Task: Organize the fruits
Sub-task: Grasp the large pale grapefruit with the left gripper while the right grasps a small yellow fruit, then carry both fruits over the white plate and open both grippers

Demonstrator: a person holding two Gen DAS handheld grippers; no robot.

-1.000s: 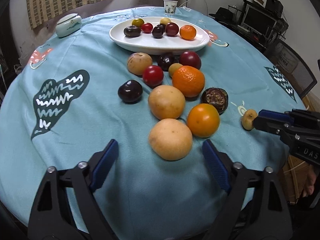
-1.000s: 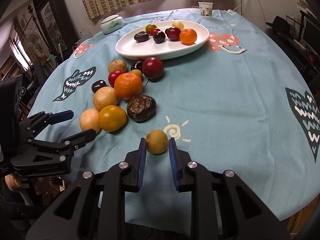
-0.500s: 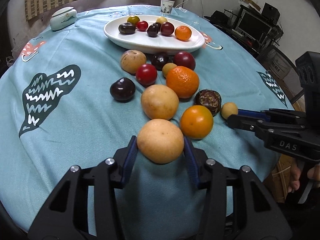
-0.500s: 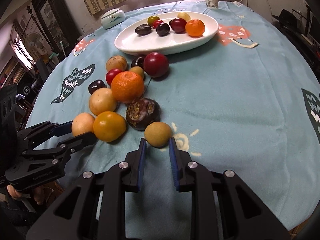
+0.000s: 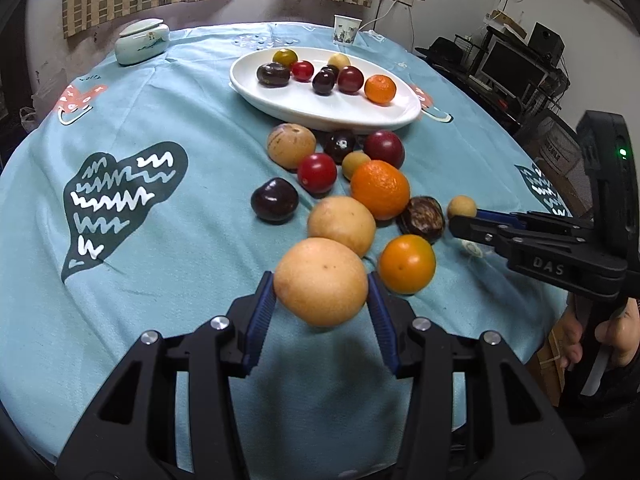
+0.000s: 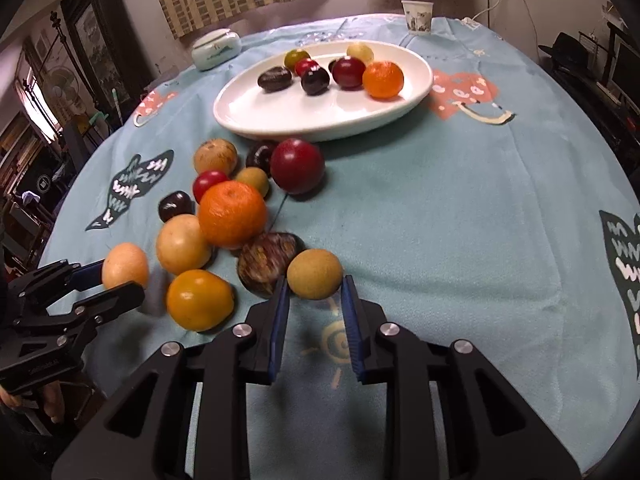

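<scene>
My left gripper [image 5: 321,300] is shut on a large tan round fruit [image 5: 321,281] and holds it above the cloth; it also shows in the right wrist view [image 6: 125,266]. My right gripper [image 6: 314,300] is shut on a small tan fruit [image 6: 315,274], seen from the left wrist too [image 5: 461,207]. A white oval plate [image 5: 304,106] at the back holds several fruits. Loose fruits lie in a cluster before it: a big orange [image 6: 232,214], a yellow-orange fruit [image 6: 199,299], a dark wrinkled fruit [image 6: 266,262], a red plum [image 6: 297,166].
A round table with a light blue patterned cloth [image 5: 160,220]. A lidded ceramic jar [image 5: 142,41] at the back left and a paper cup [image 5: 346,30] at the back. A desk with monitors [image 5: 516,68] stands past the table's right edge.
My left gripper closed on the large tan fruit and lifted it off the cloth. My right gripper, shut on the small tan fruit, carried it forward beside the dark wrinkled fruit.
</scene>
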